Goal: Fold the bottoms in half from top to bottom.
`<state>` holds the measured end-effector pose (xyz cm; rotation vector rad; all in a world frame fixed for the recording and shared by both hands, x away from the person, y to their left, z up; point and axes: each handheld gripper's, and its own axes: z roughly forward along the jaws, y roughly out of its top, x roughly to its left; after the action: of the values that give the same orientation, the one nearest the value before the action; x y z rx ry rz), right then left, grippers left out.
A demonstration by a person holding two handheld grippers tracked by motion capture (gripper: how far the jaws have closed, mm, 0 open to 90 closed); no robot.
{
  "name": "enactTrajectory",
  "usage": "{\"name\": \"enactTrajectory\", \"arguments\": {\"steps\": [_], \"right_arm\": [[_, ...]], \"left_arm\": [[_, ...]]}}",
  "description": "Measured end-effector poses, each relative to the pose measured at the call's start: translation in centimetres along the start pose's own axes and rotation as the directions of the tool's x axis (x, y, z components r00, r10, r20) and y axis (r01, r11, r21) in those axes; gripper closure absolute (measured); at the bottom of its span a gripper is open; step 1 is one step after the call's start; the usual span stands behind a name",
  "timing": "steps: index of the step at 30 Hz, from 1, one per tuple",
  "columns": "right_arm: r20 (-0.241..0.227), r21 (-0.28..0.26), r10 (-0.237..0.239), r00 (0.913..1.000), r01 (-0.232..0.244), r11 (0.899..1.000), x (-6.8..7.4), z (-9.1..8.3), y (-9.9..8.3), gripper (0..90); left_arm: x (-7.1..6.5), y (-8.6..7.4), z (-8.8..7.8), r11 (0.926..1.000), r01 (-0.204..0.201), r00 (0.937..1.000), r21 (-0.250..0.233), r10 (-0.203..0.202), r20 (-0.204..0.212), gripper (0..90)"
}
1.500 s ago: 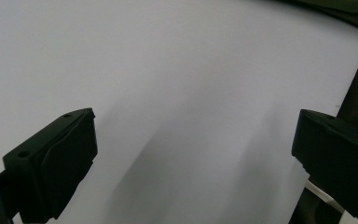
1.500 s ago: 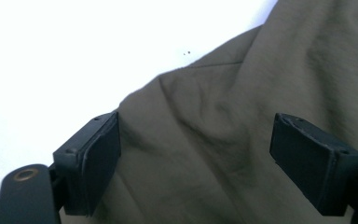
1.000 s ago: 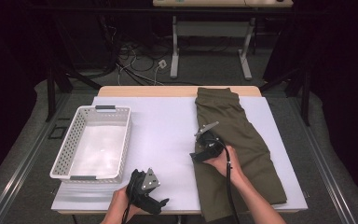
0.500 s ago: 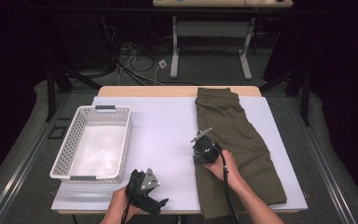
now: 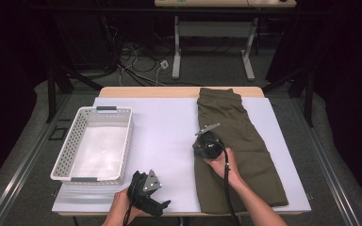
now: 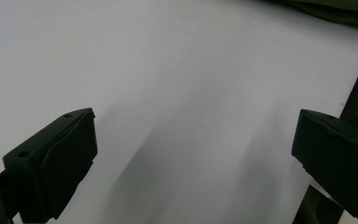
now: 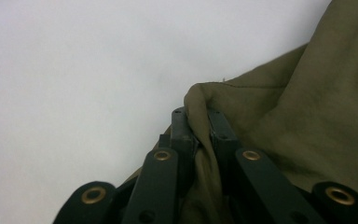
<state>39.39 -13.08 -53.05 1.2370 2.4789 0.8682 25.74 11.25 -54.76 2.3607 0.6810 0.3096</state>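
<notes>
White table [image 5: 169,132] lies bare between basket [image 5: 94,143] and trousers [image 5: 238,141]; right tongs [image 7: 198,126] pinch their left edge, left tongs [image 6: 191,154] released.

Even overhead light on white table cover [image 5: 169,132]; room beyond falls to near black. High view sharp, no glare. Left gripper view: soft grey shadows streak across cover, near jaws blurred. Right gripper view: olive trousers [image 7: 307,116] dim, cover washed out, slightly hazy.

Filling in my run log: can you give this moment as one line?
right tool: jaws just closed, shut on trousers edge | left tool: open, over white table cover | basket: untouched
</notes>
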Motion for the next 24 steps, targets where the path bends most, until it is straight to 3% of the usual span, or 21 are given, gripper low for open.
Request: {"name": "enactTrajectory", "arguments": {"steps": [1, 4, 5, 9, 13, 14, 16, 17, 20, 24], "right_arm": [[0.000, -0.023, 0.016, 0.9999, -0.016, 1.000, 0.0, 0.2, 0.1, 84.1], [-0.014, -0.012, 0.030, 0.9994, -0.030, 0.999, 0.0, 0.2, 0.8, 84.1], [-0.021, -0.037, 0.036, 0.9991, -0.037, 0.999, 0.1, 0.5, 1.0, 84.1], [-0.043, -0.053, 0.012, 0.9990, -0.015, 0.998, 1.1, 0.4, 1.3, 84.1], [-0.045, -0.015, -0.016, 0.9989, 0.015, 1.000, 1.3, 0.4, 1.0, 82.5], [-0.051, 0.008, -0.007, 0.9987, 0.008, 1.000, 1.2, 0.4, 0.9, 79.5], [-0.046, 0.010, -0.046, 0.9979, 0.047, 0.999, 0.9, 0.2, 0.7, 63.1], [-0.047, 0.004, -0.049, 0.9977, 0.049, 0.999, 0.8, 0.0, 0.7, 52.3], [-0.043, -0.042, -0.047, 0.9980, 0.046, 0.998, 0.3, -1.6, 0.4, 32.1], [-0.054, -0.087, -0.045, 0.9975, 0.040, 0.995, -1.1, -3.7, -0.2, 25.1]], "left_arm": [[0.0, 0.0, 0.0, 1.0000, -0.003, 1.0000, 0.007, 0.003, 0.003, 0.0], [0.0, 0.0, 0.1, 1.0000, 0.000, 1.0000, 0.002, 0.000, 0.000, 0.0], [0.1, 0.0, 0.1, 1.0000, 0.000, 1.0000, 0.001, 0.000, -0.001, 0.0], [0.1, -0.1, 0.0, 1.0000, 0.005, 1.0000, 0.000, -0.005, -0.002, 0.0], [0.1, 0.0, 0.2, 0.9999, 0.003, 1.0000, 0.013, -0.003, 0.001, 0.0], [0.1, 0.0, 0.3, 0.9999, 0.007, 1.0000, 0.015, -0.007, 0.004, 0.0], [0.1, 0.0, 0.3, 0.9997, 0.004, 1.0000, 0.025, -0.004, 0.005, 0.0], [0.1, 0.0, 0.3, 0.9998, 0.006, 1.0000, 0.021, -0.006, 0.003, 0.0], [0.3, 0.3, 0.4, 0.9998, 0.012, 0.9999, 0.017, -0.012, -0.003, 0.0], [0.7, 1.3, 0.5, 0.9994, 0.032, 0.9994, 0.015, -0.032, -0.012, 0.0]]}}
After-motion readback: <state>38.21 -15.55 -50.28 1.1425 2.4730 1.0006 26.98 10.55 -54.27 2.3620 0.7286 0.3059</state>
